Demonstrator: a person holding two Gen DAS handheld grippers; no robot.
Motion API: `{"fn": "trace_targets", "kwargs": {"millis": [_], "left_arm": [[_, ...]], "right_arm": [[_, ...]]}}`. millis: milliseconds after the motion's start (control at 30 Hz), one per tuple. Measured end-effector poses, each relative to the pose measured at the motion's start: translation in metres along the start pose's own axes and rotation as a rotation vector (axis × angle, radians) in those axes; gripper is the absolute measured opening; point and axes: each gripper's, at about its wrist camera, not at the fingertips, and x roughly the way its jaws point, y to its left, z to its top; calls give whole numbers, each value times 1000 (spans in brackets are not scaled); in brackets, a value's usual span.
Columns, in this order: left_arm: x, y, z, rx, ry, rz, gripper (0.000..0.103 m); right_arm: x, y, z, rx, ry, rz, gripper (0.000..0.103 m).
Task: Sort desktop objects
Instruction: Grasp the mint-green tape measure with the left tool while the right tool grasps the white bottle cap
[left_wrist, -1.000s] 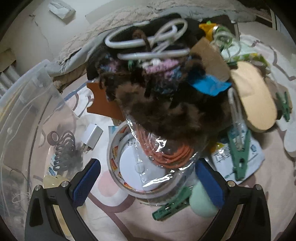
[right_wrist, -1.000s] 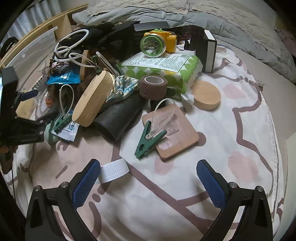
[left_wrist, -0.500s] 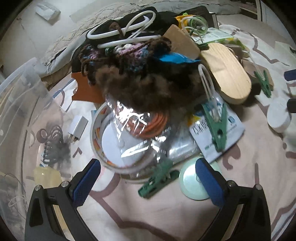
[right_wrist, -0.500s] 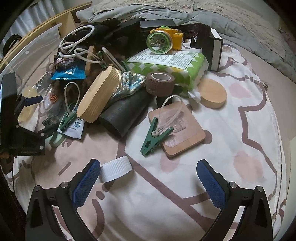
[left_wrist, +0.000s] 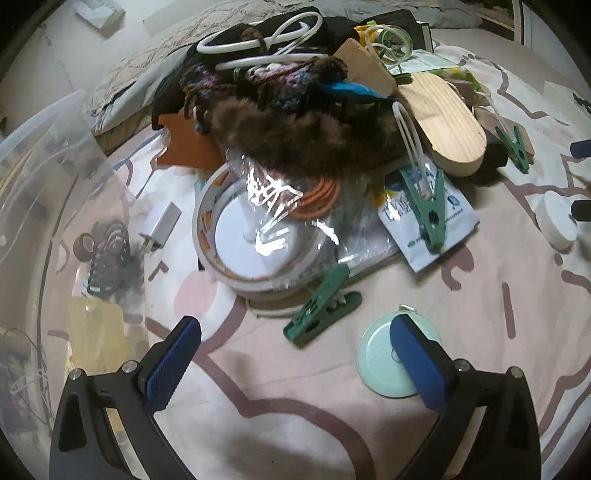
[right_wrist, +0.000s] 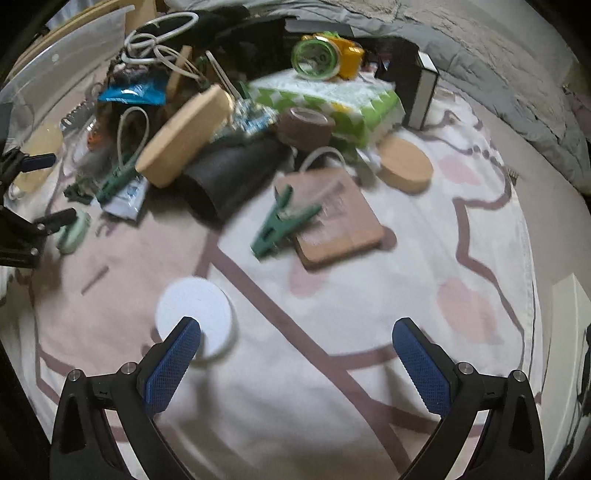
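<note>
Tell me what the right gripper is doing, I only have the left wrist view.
Observer: The right gripper is open and empty over the patterned cloth.
Operator: What's nearest to it?
Observer: The white cap, lying flat right at its left fingertip; I cannot tell whether they touch.
Operator: Anything past the pile that I'm missing?
Observer: A small wooden oval lies on the cloth beside the green tissue pack.

On the bed, a clip (left_wrist: 322, 307) lies before the tape roll (left_wrist: 255, 236), a disc (left_wrist: 388, 360) right of it, the bin (left_wrist: 44, 229) at the left edge.
</note>
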Motion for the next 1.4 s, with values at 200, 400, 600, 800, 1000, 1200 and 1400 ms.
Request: {"fn": "trace_targets", "kwargs": {"millis": [200,400,600,800,1000,1200,1400], "left_arm": [[-9,13,-11,-96,15,-71,103],[-32,3,-18,-122,-70,-192,103],[-21,-14,-26,-99,-52,-233,103],[0,-9,-34,-105,-17,-232,103],[9,-2,-40,-154,-7,-283,103],[11,-4,-42,-161,-6,-286,103],[11,-6,-42,-161,-11,-283,103]], "right_arm": [[-12,-4,-3,34,-46,73,103],[-8,16,-3,8,-75,175,103],[3,33,-7,-55,-90,189,103],[25,46,-17,-115,-73,145,103],[26,50,-15,-126,-76,131,103],[29,52,-10,-117,-62,114,103],[32,52,-7,-115,-60,112,103]]}}
